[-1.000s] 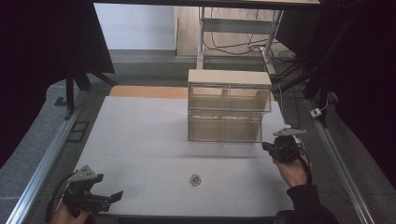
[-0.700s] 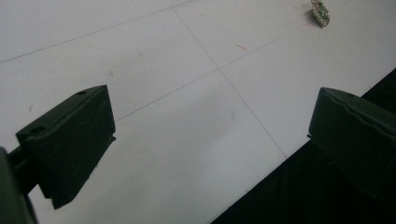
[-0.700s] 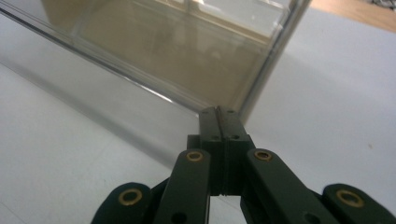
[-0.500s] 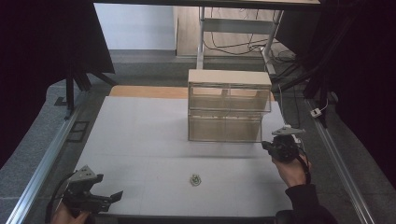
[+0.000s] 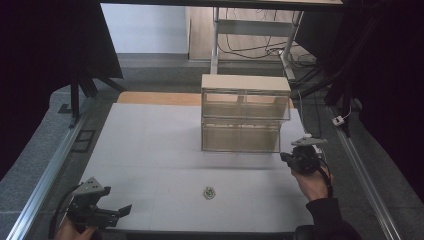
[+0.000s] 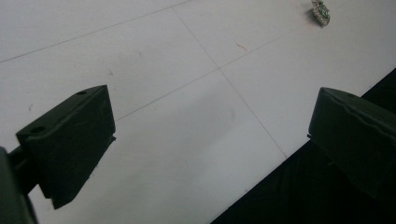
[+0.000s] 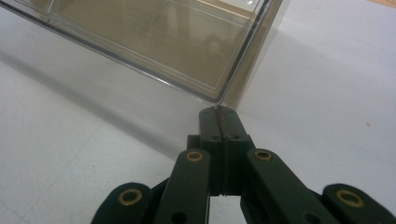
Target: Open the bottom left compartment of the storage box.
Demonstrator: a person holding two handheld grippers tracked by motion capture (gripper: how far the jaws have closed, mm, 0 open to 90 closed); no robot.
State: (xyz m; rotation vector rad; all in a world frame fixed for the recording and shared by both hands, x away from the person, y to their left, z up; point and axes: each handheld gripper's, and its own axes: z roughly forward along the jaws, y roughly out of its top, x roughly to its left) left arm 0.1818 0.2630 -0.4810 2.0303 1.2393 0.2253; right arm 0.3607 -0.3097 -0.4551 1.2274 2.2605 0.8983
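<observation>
A clear plastic drawer cabinet (image 5: 245, 115) with a pale top stands at the middle back of the white table (image 5: 150, 150). A small green and white object (image 5: 209, 192) lies in front of it; it also lies far off in the left gripper view (image 6: 321, 10). My left gripper (image 5: 122, 212) is at the table's front left corner, its jaws wide open (image 6: 210, 107) over bare table. My right gripper (image 5: 283, 156) sits at the cabinet's lower right corner. Its jaws are shut (image 7: 218, 113) with nothing between them, the tips right at the clear corner edge (image 7: 219, 99).
Metal rails (image 5: 45, 175) run along both sides of the table. Behind it stand a desk frame and cables (image 5: 260, 45). Dark stands (image 5: 80, 85) rise at the left and right. The table's front edge (image 6: 280, 163) drops to black near the left gripper.
</observation>
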